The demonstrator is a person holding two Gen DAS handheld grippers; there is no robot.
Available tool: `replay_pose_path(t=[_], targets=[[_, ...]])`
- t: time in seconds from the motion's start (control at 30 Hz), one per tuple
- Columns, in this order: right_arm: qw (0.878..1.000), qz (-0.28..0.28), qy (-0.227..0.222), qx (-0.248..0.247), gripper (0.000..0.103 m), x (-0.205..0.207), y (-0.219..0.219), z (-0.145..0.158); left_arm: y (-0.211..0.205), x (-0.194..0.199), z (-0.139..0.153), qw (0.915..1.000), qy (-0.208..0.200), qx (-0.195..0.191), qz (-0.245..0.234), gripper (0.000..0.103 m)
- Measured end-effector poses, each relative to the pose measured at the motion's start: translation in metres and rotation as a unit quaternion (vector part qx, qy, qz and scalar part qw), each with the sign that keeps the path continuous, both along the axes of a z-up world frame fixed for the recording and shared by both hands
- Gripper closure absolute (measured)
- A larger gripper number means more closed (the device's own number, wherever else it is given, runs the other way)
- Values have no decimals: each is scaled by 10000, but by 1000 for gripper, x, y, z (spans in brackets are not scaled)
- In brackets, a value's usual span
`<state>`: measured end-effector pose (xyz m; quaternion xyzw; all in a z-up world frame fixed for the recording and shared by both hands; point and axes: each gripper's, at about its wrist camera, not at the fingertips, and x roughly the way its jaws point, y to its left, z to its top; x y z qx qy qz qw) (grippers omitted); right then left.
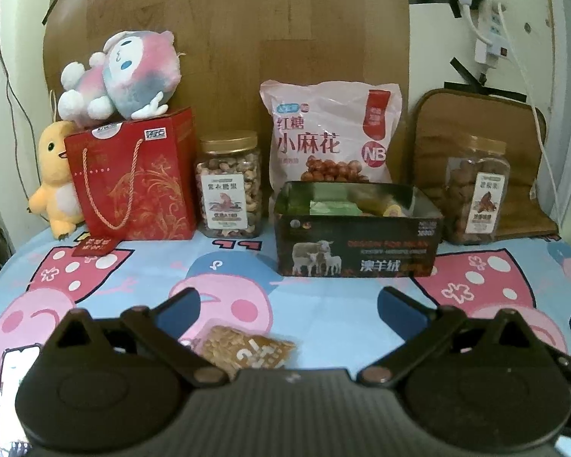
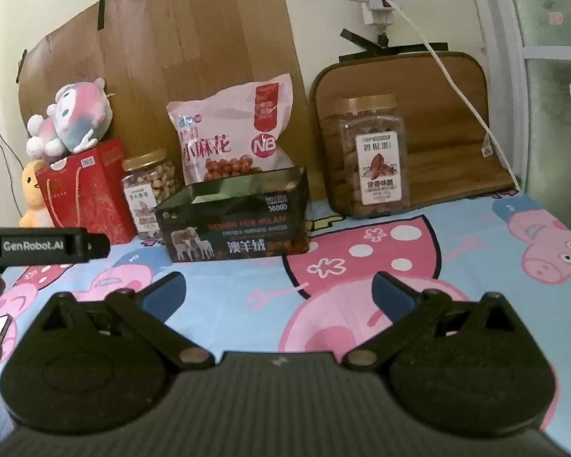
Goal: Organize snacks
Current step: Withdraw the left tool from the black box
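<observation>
Left hand-held gripper (image 1: 289, 304): jaws spread wide, holding nothing. One small snack packet (image 1: 247, 350) lies on the cartoon-print sheet (image 1: 323, 304) at 7 o'clock of the gap, near the left finger. Right hand-held gripper (image 2: 278, 289): jaws equally wide, empty.

Beyond, at 12 o'clock: one open dark box (image 1: 358, 245); behind it one pink snack bag (image 1: 331, 133). Two nut jars, one at 11 o'clock (image 1: 230, 186), one at 1 o'clock (image 1: 476, 190). One red gift bag (image 1: 133, 179); two plush toys (image 1: 122, 76).

Only the left view shows the packet and the box contents. Only the right view shows the left device's body at 9 o'clock.
</observation>
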<state>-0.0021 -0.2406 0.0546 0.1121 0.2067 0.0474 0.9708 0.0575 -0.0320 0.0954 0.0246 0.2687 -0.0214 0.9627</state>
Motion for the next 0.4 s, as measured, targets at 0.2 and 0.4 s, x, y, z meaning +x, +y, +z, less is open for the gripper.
replay_pose_path(t=[0.2, 0.4], targets=[[10000, 4, -58, -43, 0, -2, -1, 0, -9, 0, 0, 9999, -5, 104, -69, 0], [10000, -47, -41, -39, 0, -2, -5, -2, -17, 2, -3, 9990, -75, 42, -448, 0]])
